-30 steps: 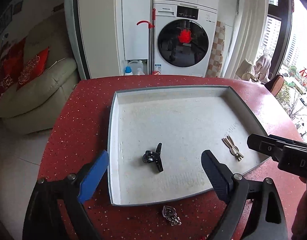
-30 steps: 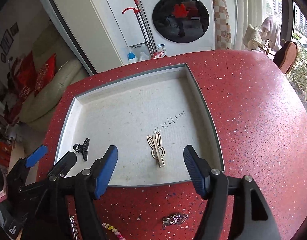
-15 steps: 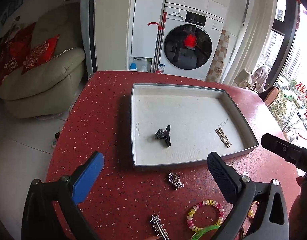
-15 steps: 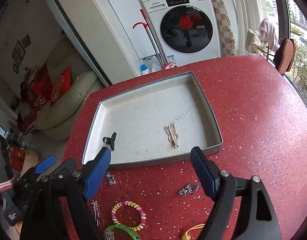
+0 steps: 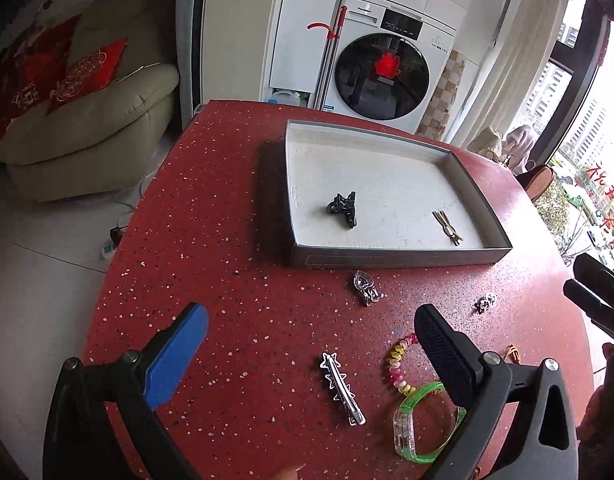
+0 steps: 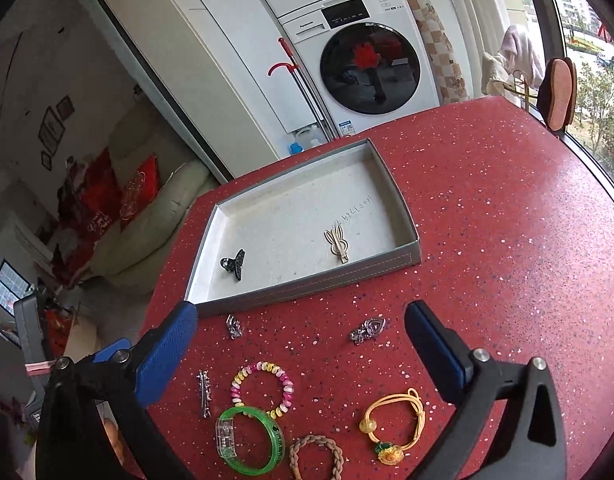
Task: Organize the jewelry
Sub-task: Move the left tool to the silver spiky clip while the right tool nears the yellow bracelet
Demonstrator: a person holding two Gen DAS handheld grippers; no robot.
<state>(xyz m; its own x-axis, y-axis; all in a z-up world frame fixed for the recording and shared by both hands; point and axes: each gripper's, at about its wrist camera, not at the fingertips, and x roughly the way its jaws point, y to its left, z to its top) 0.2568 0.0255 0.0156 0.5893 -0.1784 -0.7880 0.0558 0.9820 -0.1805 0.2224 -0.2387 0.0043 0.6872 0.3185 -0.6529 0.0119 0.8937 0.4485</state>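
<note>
Bracelets and clips lie loose on the red table (image 6: 507, 240), nearest the two grippers. Under the right gripper (image 6: 303, 336), whose jaws are opening with nothing between them, sit the green bangle (image 6: 251, 440), the pastel bead bracelet (image 6: 263, 388), a braided brown bracelet (image 6: 317, 456) and the yellow cord bracelet (image 6: 395, 424). The left gripper (image 5: 311, 344) is spread wide and empty too; between and just ahead of its fingers lies the silver star clip (image 5: 343, 390), its long axis running roughly along the gripper's line of sight, slanting a little to the right. By my reading the left hand is the nearer one for that clip, and its jaws would close across the narrow width. The right hand sits nearer the yellow cord bracelet and the silver heart charm (image 6: 367, 330). A smaller silver piece (image 6: 233, 326) rests just short of the tray wall. Farther off stands the grey tray (image 6: 299, 292), holding a black claw clip (image 6: 233, 264) toward its left and a wooden rabbit clip (image 6: 338, 244) toward its right, well apart from each other
</note>
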